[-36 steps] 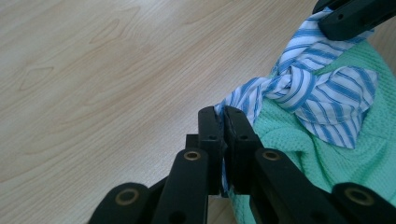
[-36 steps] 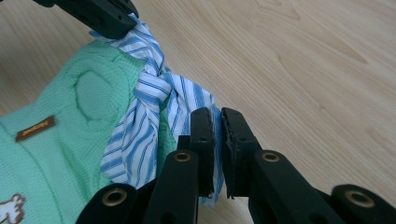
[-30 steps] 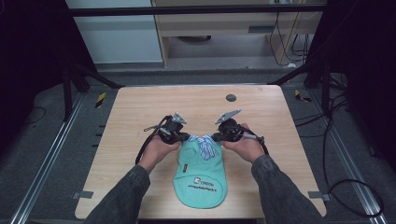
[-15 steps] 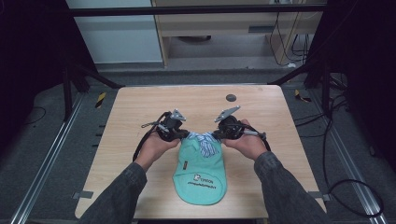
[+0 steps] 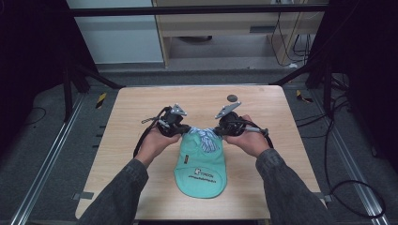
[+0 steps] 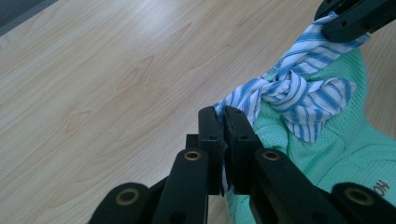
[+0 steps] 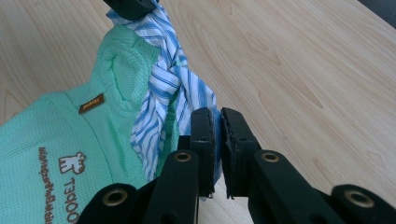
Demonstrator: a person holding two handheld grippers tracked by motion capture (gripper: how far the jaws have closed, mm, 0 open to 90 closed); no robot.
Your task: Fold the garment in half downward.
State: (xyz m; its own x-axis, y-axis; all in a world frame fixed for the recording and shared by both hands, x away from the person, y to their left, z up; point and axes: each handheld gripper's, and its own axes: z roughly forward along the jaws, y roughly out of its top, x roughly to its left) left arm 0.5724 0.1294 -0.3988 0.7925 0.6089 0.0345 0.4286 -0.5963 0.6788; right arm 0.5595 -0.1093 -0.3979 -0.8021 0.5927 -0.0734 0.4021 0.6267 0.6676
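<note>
With both grippers' fingers [image 6: 219,128] clamped tight on the blue-striped white collar [image 5: 205,137] of the mint-green waffle-knit garment [image 5: 201,164] on the wooden table [image 5: 141,103], raise both ends evenly, keeping it taut.

Waffle-knit cloth garment [image 5: 201,161] — striped woven collar [image 6: 299,88]; matt wood table [image 5: 141,108].

High view: fixed above near edge, faces forward and down over whole table [image 5: 141,103]. Left gripper view: close, along own jaws, toward right. Right gripper view: close, toward left. All share garment [image 5: 201,161] [image 6: 345,144] [image 7: 56,140].
</note>
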